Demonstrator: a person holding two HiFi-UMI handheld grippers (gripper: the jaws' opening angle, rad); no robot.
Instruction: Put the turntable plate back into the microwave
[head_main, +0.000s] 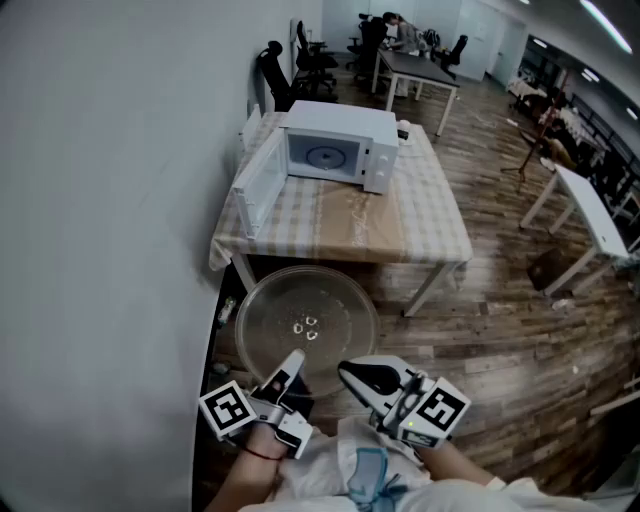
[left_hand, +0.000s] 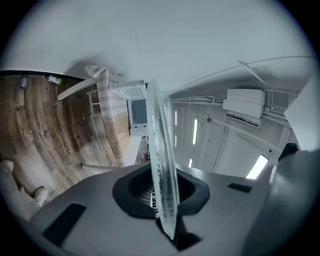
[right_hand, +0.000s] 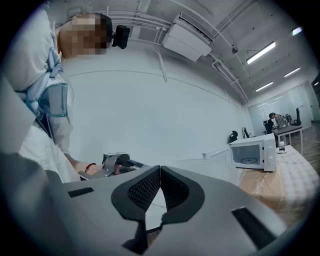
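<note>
Checked cloth covers the table (head_main: 430, 235) in the upper middle of the head view. On it stands the microwave (head_main: 340, 150), its door (head_main: 262, 182) swung open toward the frame's left and its cavity facing you. The glass turntable plate (head_main: 305, 322) is well apart from it at lower centre, lying roughly flat. Your left gripper (head_main: 288, 368) holds it by the near rim, its 2 jaws narrow and pressed on the glass. The cavity therefore lies straight up the frame from the plate, past the table's near edge, and your left hand is the carrying hand. Your right gripper (head_main: 348, 376) sits just beside the rim, jaws together on nothing. Only the left gripper view shows the plate edge-on between the pads, with the open microwave in line behind it. Only the right gripper view shows the closed, empty jaws, with the microwave at mid right.
</note>
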